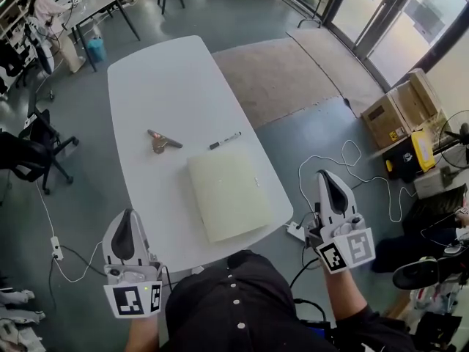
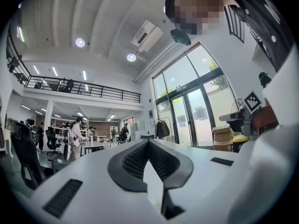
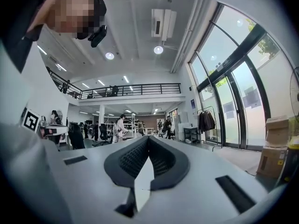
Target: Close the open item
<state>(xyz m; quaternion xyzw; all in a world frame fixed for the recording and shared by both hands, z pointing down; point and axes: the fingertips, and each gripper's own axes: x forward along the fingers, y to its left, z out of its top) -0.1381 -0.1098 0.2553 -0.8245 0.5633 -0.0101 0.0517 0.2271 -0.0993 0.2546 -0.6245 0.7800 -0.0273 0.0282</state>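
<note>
On the white table (image 1: 165,79) lies a flat pale green case (image 1: 229,193) with its lid down, near the front right edge. Beyond it lie a black marker pen (image 1: 224,140) and a small brown hinged tool (image 1: 163,141), its two arms spread a little. My left gripper (image 1: 130,213) hangs off the table's front left corner, shut and holding nothing. My right gripper (image 1: 323,174) is to the right of the table over the floor, also shut and holding nothing. Both gripper views look up into the hall, with the left gripper (image 2: 148,141) and the right gripper (image 3: 148,137) closed tip to tip.
A power strip and white cable (image 1: 344,169) lie on the floor by the table's right edge. Cardboard boxes (image 1: 399,108) stand at the right. A black office chair (image 1: 33,149) is at the left, and a second table (image 1: 91,6) with a person beside it is at the far left.
</note>
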